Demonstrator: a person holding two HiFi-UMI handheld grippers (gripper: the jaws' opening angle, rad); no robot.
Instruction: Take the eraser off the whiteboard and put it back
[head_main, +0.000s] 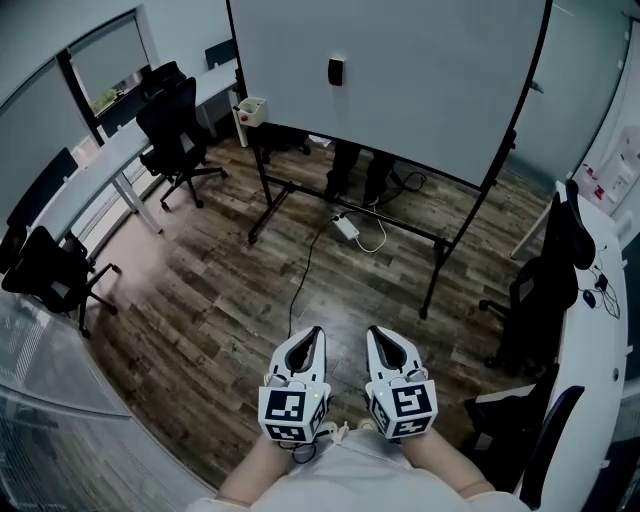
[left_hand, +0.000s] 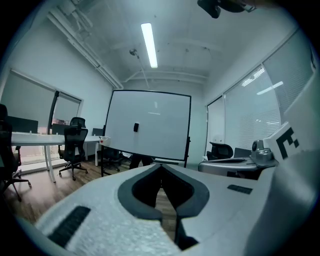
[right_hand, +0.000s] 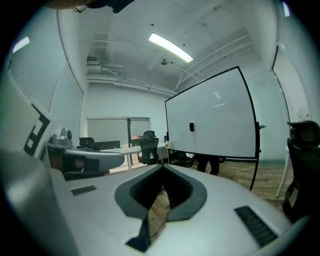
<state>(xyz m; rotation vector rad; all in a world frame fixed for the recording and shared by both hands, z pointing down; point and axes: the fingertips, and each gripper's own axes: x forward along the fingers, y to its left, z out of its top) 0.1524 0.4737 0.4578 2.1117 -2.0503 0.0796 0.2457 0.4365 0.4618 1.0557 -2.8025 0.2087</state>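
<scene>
A small black eraser (head_main: 335, 71) sticks to the large white whiteboard (head_main: 420, 90), which stands on a black wheeled frame across the room. The eraser (left_hand: 135, 127) also shows on the board in the left gripper view, and the eraser (right_hand: 191, 127) in the right gripper view. Both grippers are held low and close to my body, side by side, far from the board. My left gripper (head_main: 314, 333) is shut and empty. My right gripper (head_main: 377, 334) is shut too, with nothing between its tips.
Wood floor lies between me and the board, with a black cable and a white power strip (head_main: 346, 227) under it. Black office chairs (head_main: 176, 135) and white desks (head_main: 90, 175) line the left; another desk (head_main: 595, 330) with chairs stands right. Someone's legs (head_main: 358, 170) show behind the board.
</scene>
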